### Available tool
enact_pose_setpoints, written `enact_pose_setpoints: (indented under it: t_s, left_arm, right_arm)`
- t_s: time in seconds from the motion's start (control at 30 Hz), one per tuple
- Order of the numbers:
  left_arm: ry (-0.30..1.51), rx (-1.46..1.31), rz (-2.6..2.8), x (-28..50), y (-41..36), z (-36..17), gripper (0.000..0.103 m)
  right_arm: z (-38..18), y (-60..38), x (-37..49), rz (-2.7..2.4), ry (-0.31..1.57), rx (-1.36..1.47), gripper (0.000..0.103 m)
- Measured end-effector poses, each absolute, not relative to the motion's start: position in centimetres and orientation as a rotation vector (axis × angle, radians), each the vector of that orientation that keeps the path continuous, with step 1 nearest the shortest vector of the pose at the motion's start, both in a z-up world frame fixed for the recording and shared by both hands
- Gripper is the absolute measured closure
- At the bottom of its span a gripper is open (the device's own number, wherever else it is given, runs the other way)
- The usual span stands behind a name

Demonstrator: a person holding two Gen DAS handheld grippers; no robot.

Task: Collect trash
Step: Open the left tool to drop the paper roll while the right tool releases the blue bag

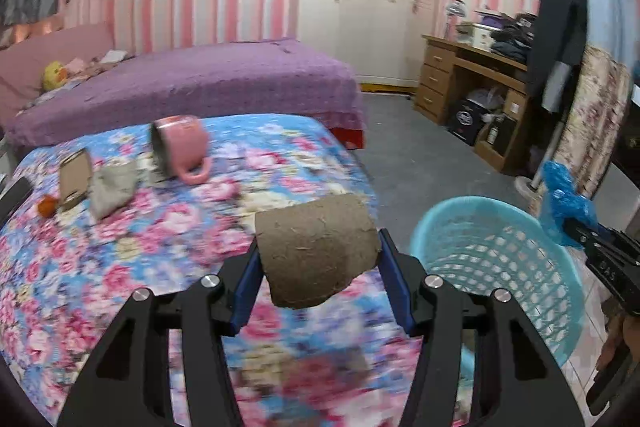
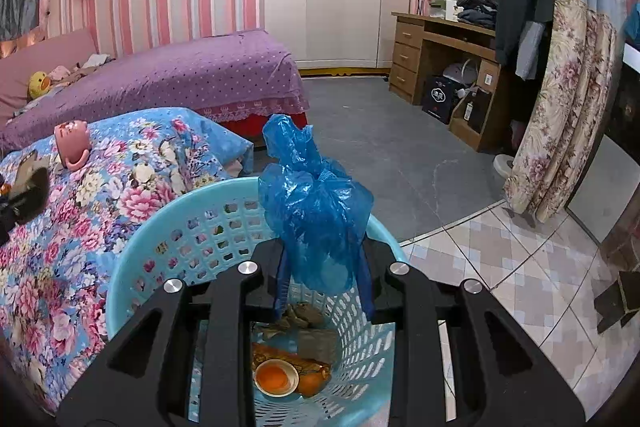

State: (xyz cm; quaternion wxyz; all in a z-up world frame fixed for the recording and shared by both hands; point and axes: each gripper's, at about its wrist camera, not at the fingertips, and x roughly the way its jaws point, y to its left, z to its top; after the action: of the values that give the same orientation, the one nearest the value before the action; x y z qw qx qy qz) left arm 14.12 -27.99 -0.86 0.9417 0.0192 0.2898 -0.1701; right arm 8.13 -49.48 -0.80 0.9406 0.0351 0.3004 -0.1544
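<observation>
My left gripper [image 1: 319, 243] is shut on a brown cardboard tube [image 1: 316, 259], held above the flowered cloth [image 1: 120, 267] just left of the light blue basket [image 1: 440, 211]. My right gripper [image 2: 324, 259] is shut on a crumpled blue plastic bag [image 2: 316, 207] and hangs over the basket's [image 2: 132, 251] mouth. In the left wrist view the right gripper [image 1: 576, 227] and its bag [image 1: 560, 195] show beyond the basket's right rim. In the basket lie an orange-stained small cup [image 2: 276, 377], orange peel and bits of cardboard. More cardboard scraps [image 1: 74, 183] lie on the cloth at far left.
A pink mug [image 1: 180, 151] lies on its side on the flowered cloth. Behind it stands a purple-covered bed [image 1: 200, 79]. A wooden desk [image 2: 440, 43], a hanging coat and a flowered curtain [image 2: 560, 107] fill the right side. Grey floor and tiles lie beyond the basket.
</observation>
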Motion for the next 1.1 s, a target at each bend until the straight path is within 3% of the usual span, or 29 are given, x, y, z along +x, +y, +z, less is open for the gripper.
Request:
enact_pose_setpoints:
  t_s: [0.43,0.47,0.53,0.63,0.8,1.0,1.07,1.1]
  left_arm:
    - [0.662,0.151,-0.529,14.3,-39.4,-3.2,0.048]
    - [0.673,0.153,-0.539,14.4,-39.8,-3.3,0.046]
    - [0.685,0.142,-0.550,14.4,-40.0,-3.5,0.027]
    - [0.649,0.145,-0.539,14.0,-39.8,-3.2,0.018]
    - [0.587,0.167,-0.450,13.9,-37.8,-3.0,0.011]
    - [0.582,0.155,-0.395,14.5,-34.8,-3.1,0.010]
    - [0.582,0.139,-0.386,14.5,-33.7,-2.7,0.009]
    - [0.583,0.127,-0.380,14.6,-33.1,-2.6,0.008]
  right_arm:
    - [-1.4,-53.1,6.7,-0.366,0.620,0.154,0.075]
    - [-1.3,-53.1,6.6,-0.366,0.617,0.156,0.075]
    - [-1.3,-53.0,6.8,-0.361,0.620,0.149,0.075]
    - [-1.6,-52.7,7.1,-0.359,0.633,0.134,0.075]
    - [-2.1,-52.6,7.4,-0.350,0.636,0.138,0.075]
    - [-3.0,-51.5,8.7,-0.338,0.663,0.114,0.074]
    - [-3.0,-51.1,9.0,-0.336,0.666,0.106,0.064]
    - [-3.0,-50.9,9.0,-0.337,0.663,0.105,0.052]
